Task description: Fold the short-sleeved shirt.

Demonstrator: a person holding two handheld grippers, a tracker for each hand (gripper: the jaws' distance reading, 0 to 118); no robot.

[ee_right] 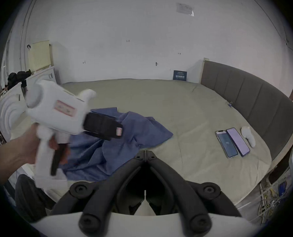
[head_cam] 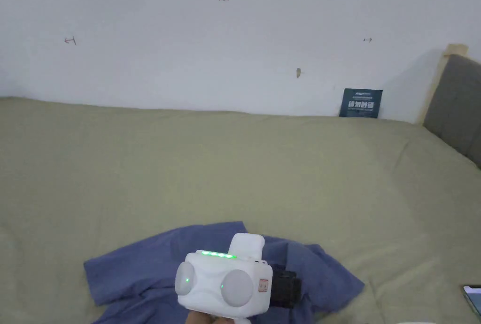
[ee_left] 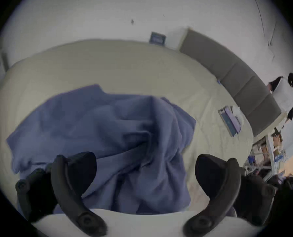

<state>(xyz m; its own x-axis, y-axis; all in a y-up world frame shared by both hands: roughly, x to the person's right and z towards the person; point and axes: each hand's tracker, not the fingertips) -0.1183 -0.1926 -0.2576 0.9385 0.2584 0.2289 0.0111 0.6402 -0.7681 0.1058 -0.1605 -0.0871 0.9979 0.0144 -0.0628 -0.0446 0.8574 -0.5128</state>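
Over near bed edge, left tongs gape empty just above crumpled blue shirt; right tongs pinched together, empty, farther off, shirt's right.

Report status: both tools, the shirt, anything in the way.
Left tool open, above the crumpled blue shirt. Right tool shut, empty, off the shirt's edge. Shirt unfolded. Two phones on the bed, apart from the shirt.

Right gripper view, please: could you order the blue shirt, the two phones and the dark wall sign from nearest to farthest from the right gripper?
1. Blue shirt, just left of the right gripper.
2. Two phones, right, on the bed.
3. Dark wall sign, far wall.
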